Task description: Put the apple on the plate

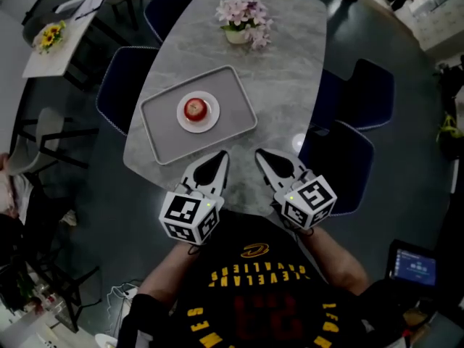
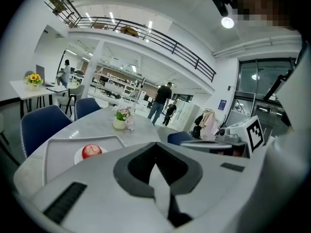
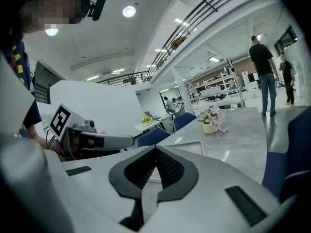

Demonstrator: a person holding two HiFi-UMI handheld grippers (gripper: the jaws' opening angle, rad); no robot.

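One grey marbled table (image 1: 290,64), blue chairs (image 1: 125,85)

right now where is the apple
In the head view the apple sits on the white plate in the middle of the grey tray, ahead of the left gripper and nearer than the flower pot.

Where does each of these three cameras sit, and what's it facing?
Head view: on the person's head, looking steeply down at red apple on round white plate; shirt, left gripper, right gripper show.
Left gripper view: on that gripper, facing across the grey table; own shut jaws, right gripper show.
Right gripper view: likewise; own shut jaws, left gripper show.
Both gripper views share the pot of pink flowers.
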